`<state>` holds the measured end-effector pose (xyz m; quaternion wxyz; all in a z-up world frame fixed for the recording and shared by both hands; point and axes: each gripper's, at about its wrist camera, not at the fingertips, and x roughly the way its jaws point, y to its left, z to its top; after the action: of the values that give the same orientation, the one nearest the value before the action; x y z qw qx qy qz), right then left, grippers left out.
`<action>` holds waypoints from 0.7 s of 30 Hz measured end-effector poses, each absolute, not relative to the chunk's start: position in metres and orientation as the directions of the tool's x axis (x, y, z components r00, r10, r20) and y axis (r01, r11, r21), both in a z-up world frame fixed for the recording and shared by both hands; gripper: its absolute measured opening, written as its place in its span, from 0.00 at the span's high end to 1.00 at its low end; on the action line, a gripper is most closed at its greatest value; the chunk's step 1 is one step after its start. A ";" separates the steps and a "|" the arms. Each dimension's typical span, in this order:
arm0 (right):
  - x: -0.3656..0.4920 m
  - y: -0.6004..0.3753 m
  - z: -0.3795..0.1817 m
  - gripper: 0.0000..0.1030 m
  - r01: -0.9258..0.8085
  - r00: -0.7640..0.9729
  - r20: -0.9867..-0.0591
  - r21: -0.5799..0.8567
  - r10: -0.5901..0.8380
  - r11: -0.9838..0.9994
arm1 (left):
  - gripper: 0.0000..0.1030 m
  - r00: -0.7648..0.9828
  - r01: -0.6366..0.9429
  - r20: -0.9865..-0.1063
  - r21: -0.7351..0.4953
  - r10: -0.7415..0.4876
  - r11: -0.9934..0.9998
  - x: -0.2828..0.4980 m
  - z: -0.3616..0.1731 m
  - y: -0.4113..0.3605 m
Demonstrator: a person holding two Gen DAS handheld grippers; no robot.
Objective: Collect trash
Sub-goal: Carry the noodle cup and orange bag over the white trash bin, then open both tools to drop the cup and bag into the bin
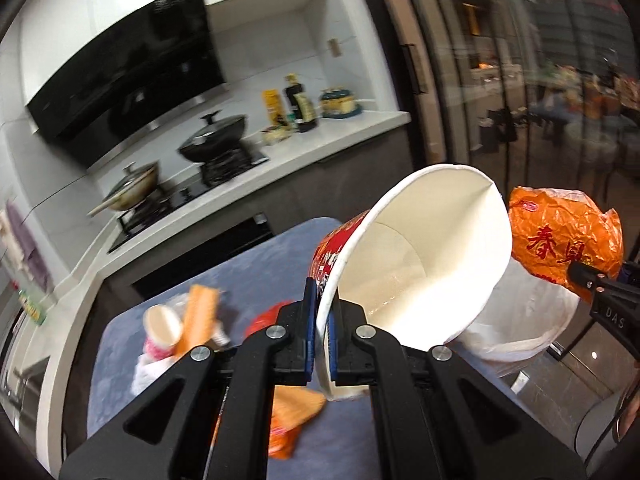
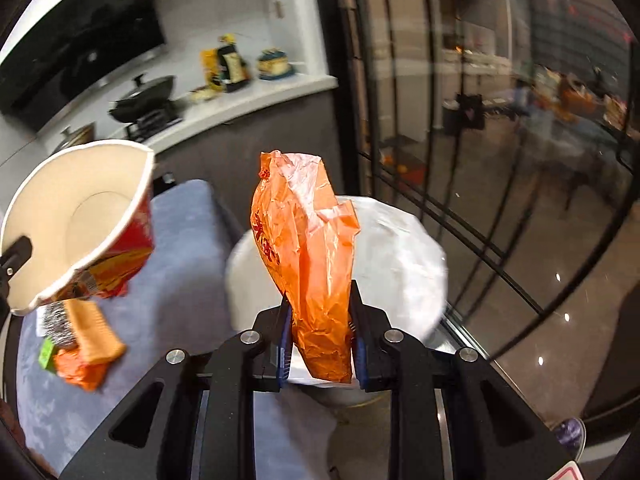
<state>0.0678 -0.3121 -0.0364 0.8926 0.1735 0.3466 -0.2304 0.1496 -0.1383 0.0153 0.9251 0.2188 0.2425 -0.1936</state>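
My left gripper (image 1: 323, 334) is shut on the rim of a large red-and-white paper noodle cup (image 1: 424, 256), held tilted above the blue table; the cup also shows at the left of the right wrist view (image 2: 76, 220). My right gripper (image 2: 320, 344) is shut on a crumpled orange plastic bag (image 2: 308, 252), held over a bin lined with a white bag (image 2: 400, 260). The orange bag (image 1: 560, 232) and the white-lined bin (image 1: 520, 320) show at the right of the left wrist view, just past the cup.
More trash lies on the blue table (image 2: 180, 280): an orange wrapper (image 2: 92, 340), a small paper cup (image 1: 162, 326) and an orange packet (image 1: 292, 412). A kitchen counter with a stove and pans (image 1: 212, 148) stands behind. Glass doors (image 2: 480, 120) are to the right.
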 end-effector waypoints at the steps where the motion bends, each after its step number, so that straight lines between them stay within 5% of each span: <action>1: 0.068 -0.323 -0.041 0.78 0.545 0.637 -0.711 0.141 -0.299 0.826 | 0.96 0.796 0.483 -0.546 0.314 -0.261 0.817 0.153 0.010 -0.150; 16: 0.094 -0.373 -0.093 0.73 0.571 0.495 -0.814 0.041 -0.304 0.820 | 0.95 0.730 0.593 -0.644 0.431 -0.228 0.680 0.168 -0.065 -0.266; 19: 0.096 -0.377 -0.099 0.64 0.571 0.510 -0.815 0.082 -0.275 0.817 | 0.91 0.704 0.601 -0.675 0.401 -0.220 0.692 0.171 -0.069 -0.269; 21: 0.096 -0.377 -0.098 0.57 0.570 0.530 -0.808 0.115 -0.258 0.813 | 0.75 0.698 0.597 -0.684 0.389 -0.213 0.702 0.174 -0.071 -0.268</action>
<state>0.0964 -0.3772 -0.0984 0.8548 0.1860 0.4197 -0.2422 0.1740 -0.2685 -0.0711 0.8683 0.3079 0.3112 -0.2332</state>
